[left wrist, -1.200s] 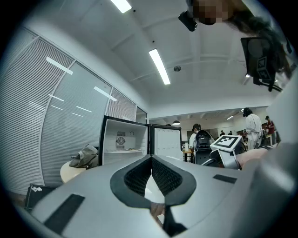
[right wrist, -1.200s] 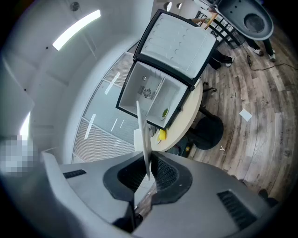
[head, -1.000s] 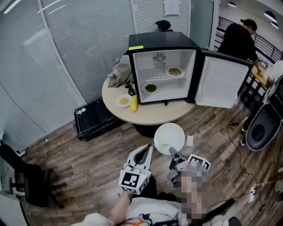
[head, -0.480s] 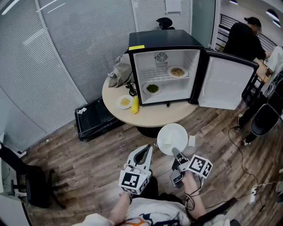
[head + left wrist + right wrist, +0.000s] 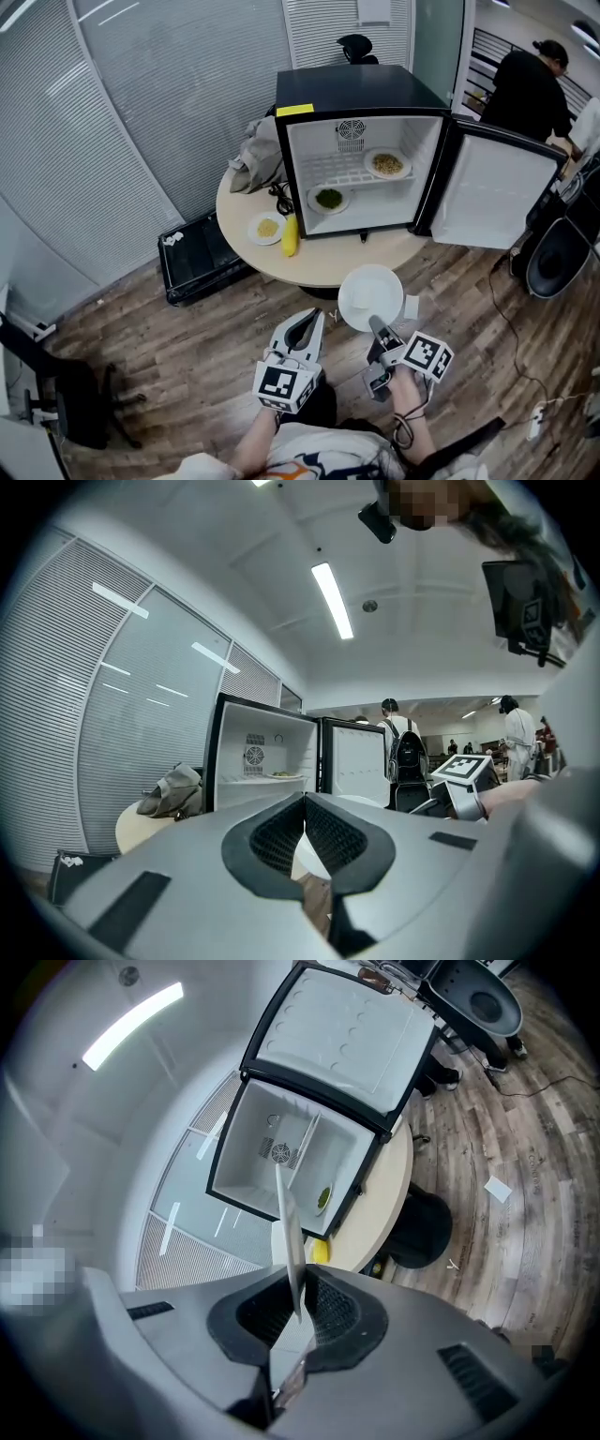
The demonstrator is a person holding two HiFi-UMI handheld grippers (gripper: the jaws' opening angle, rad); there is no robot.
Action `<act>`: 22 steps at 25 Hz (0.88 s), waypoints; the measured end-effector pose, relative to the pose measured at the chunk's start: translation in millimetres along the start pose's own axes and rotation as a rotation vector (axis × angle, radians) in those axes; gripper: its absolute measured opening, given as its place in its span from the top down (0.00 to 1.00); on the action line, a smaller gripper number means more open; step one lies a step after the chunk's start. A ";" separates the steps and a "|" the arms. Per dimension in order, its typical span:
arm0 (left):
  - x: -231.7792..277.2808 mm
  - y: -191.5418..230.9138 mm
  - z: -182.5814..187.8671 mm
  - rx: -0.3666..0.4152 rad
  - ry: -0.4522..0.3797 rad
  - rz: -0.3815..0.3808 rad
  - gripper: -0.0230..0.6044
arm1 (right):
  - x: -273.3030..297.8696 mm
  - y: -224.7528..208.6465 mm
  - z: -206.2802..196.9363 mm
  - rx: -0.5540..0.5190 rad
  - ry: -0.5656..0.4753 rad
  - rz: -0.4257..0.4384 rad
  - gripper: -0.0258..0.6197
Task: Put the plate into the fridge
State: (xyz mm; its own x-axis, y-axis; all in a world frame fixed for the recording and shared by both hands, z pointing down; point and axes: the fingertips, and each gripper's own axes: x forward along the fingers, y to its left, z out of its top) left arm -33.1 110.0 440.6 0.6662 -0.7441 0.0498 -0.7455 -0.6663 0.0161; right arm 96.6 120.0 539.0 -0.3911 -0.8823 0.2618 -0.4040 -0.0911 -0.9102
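As both forearms reach out from the near edge, the left gripper [image 5: 316,317] points level toward the fridge [image 5: 356,86], jaws pressed together w/ nothing between. The right gripper [image 5: 375,324], just beside it, tips slightly down, jaws pinching the near rim of the white plate [image 5: 370,292]. That plate is in the air on the near side of the round table [image 5: 323,264], well short of the fridge, whose door [image 5: 506,192] stands open to the right.

Count: 2 grippers; 4 plates in all: 1 held, 2 w/ food inside the fridge (shelf plate [image 5: 386,164], lower plate [image 5: 328,199]) & 1 table plate [image 5: 267,228]. Also 1 yellow item [image 5: 291,234] just beside the table plate, 1 grey bundle [image 5: 255,155] left of the fridge, 1 black case [image 5: 202,253] on the floor, 1 person [image 5: 530,89] far right.
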 end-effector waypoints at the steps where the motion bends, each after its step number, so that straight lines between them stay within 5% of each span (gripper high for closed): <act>1: 6.5 5.1 0.5 -0.001 0.000 -0.003 0.95 | 6.4 -0.3 3.1 0.001 0.000 -0.006 0.91; 22: 115.4 92.1 2.4 -0.003 0.014 -0.157 0.95 | 120.9 16.9 55.9 -0.048 -0.062 -0.095 0.91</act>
State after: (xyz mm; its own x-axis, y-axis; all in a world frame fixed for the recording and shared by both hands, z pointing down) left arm -24.8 -37.4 445.4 0.7743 -0.6299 0.0603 -0.6321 -0.7743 0.0282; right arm 88.7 -14.1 537.4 -0.2981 -0.8977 0.3245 -0.4761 -0.1548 -0.8657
